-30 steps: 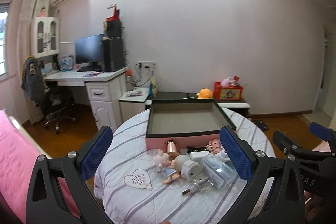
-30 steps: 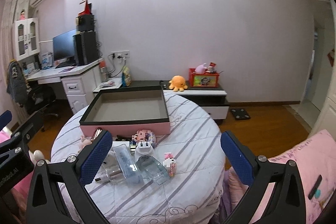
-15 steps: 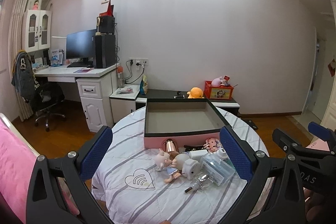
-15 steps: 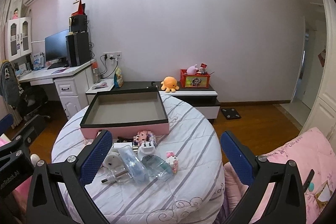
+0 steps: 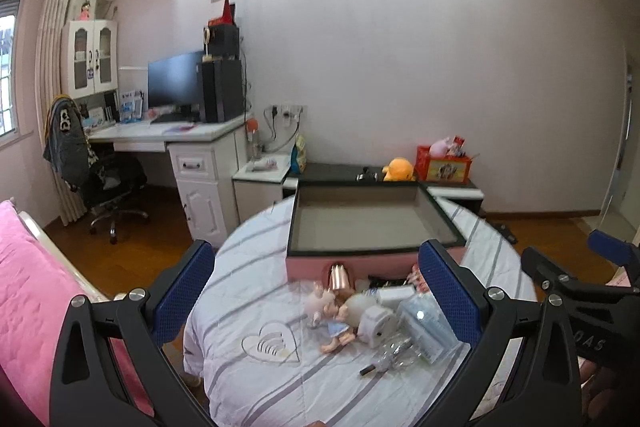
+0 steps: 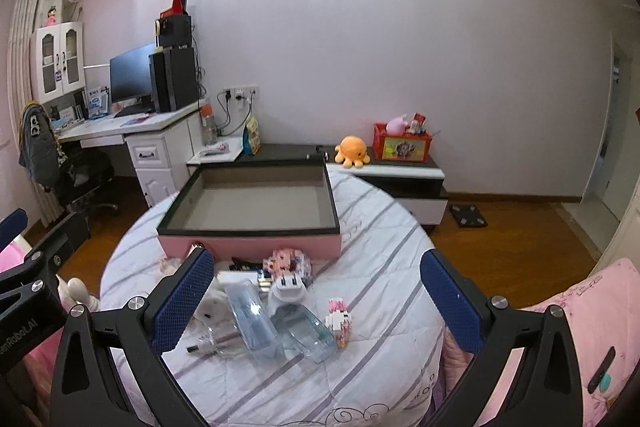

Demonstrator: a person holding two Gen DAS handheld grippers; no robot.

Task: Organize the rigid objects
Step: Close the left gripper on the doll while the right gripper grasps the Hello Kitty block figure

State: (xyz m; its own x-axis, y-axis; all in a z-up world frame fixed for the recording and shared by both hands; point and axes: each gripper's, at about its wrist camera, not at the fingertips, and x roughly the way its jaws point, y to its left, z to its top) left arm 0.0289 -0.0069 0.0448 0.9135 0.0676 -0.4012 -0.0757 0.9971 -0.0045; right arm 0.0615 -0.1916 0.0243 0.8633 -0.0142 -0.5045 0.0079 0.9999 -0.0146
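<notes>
Clear plastic case [image 6: 251, 323] lies just ahead of the right gripper [image 6: 316, 303], before the pink tray [image 6: 248, 245]; both it and the left gripper [image 5: 316, 297] hang spread and empty, and that case looks light, stiff, slippery, best pinched across its narrow sides

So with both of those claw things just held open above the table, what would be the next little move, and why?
Probably lower the right gripper toward the white plug adapter near the middle of the pile. Both grippers are open and hold nothing, the pink box behind the pile shows nothing inside, and the small items all lie on the striped tablecloth in front of it. The adapter sits nearly between the right gripper's fingers.
</notes>
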